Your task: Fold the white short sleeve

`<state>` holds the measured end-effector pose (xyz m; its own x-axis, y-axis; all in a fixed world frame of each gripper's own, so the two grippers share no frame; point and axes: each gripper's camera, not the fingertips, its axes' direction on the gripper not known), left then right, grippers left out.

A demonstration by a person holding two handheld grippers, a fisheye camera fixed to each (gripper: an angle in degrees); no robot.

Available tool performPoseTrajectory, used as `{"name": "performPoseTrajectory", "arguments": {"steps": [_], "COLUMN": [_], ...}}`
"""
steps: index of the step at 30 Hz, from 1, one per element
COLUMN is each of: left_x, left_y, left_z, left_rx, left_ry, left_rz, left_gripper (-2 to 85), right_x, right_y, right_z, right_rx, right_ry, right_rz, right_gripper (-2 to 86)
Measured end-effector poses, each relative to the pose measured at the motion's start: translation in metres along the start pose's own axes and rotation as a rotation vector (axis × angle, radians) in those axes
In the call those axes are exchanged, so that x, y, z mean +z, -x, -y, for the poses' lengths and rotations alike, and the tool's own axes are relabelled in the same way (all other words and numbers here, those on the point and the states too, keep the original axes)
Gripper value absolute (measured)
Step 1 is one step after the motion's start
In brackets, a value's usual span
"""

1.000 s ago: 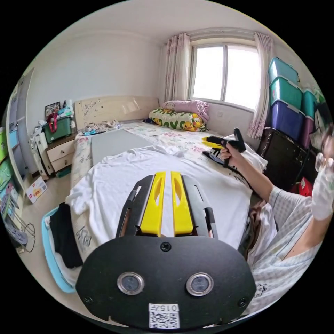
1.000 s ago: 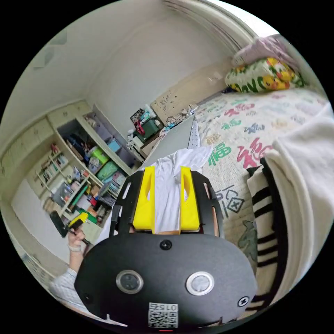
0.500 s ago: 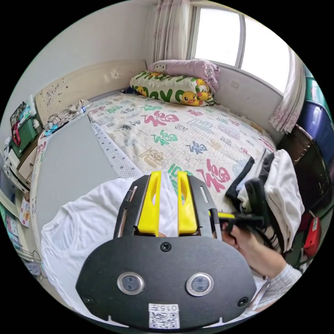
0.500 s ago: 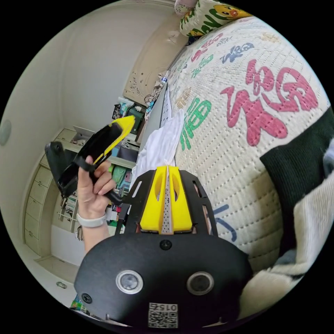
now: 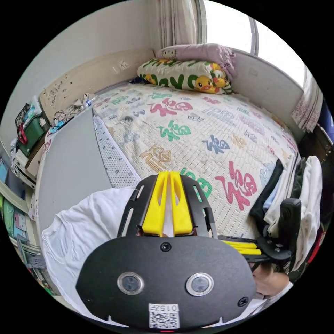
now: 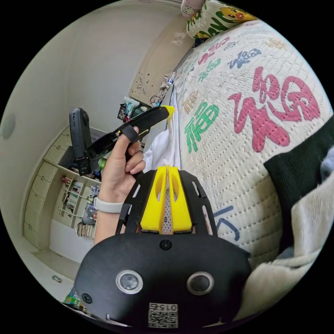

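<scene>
While I held both sets of tongs low over the bed [image 5: 208, 132], the left tongs [image 5: 168, 175] had their yellow jaws drawn almost together at the tips, with a thin strip of white cloth running up between them; I took them to be pinching an edge of the white shirt [image 5: 83, 226]. That shirt lay spread on the near side of the bed in the left gripper view, partly over a grey mat [image 5: 69, 163] and reaching toward the printed quilt. In the right gripper view the right tongs [image 6: 168, 171] were likewise nearly closed, a narrow slice of fabric caught between the jaws and a small white tuft showing at the tips, with the shirt [image 6: 163, 149] bunched just beyond them along the quilt's edge. My left hand [image 6: 120, 167] showed in that view too, gripping the handle of the left tongs [image 6: 167, 110], whose yellow tip pointed toward the shirt. In the left gripper view the right tongs [image 5: 243, 246] came in from the side, close by, jaws pressed flat together. A stack of folded clothes [image 5: 299, 195] sat at the bed's far edge, and a duck-print pillow [image 5: 184, 74] lay by the headboard under a pink one.
</scene>
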<state>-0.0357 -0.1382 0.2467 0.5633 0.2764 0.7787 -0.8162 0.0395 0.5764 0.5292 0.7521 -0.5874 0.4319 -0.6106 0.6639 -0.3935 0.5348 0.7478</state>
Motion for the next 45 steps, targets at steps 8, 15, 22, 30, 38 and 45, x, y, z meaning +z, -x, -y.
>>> {"name": "performPoseTrajectory", "arguments": {"steps": [8, 15, 22, 30, 38, 45], "left_x": [-0.13, -0.149, -0.152, -0.143, -0.035, -0.014], "left_y": [0.085, 0.132, 0.139, 0.165, 0.169, 0.155], "left_z": [-0.117, -0.241, -0.281, -0.214, -0.144, -0.105], "left_rx": [-0.003, -0.012, 0.058, -0.152, -0.246, -0.179], "left_ry": [-0.158, -0.04, 0.127, -0.065, 0.073, 0.162], "left_rz": [0.054, 0.063, 0.016, -0.041, 0.115, 0.156], "left_gripper": [0.4, 0.7, 4.0, 6.0, 5.8, 0.9], "right_x": [0.01, 0.068, 0.063, 0.128, 0.157, 0.136], "right_y": [0.11, 0.161, 0.163, 0.16, 0.158, 0.134], "right_z": [-0.077, -0.17, -0.206, -0.241, -0.268, -0.259], "right_rx": [-0.462, -0.688, -0.715, -0.708, -0.735, -0.609], "right_ry": [0.049, 0.328, 0.249, 0.224, 0.258, 0.205], "right_rz": [-0.086, -0.155, -0.19, -0.527, -0.557, -0.494], "right_gripper": [-0.3, -0.4, 0.0, 6.9, 1.5, -0.8]}}
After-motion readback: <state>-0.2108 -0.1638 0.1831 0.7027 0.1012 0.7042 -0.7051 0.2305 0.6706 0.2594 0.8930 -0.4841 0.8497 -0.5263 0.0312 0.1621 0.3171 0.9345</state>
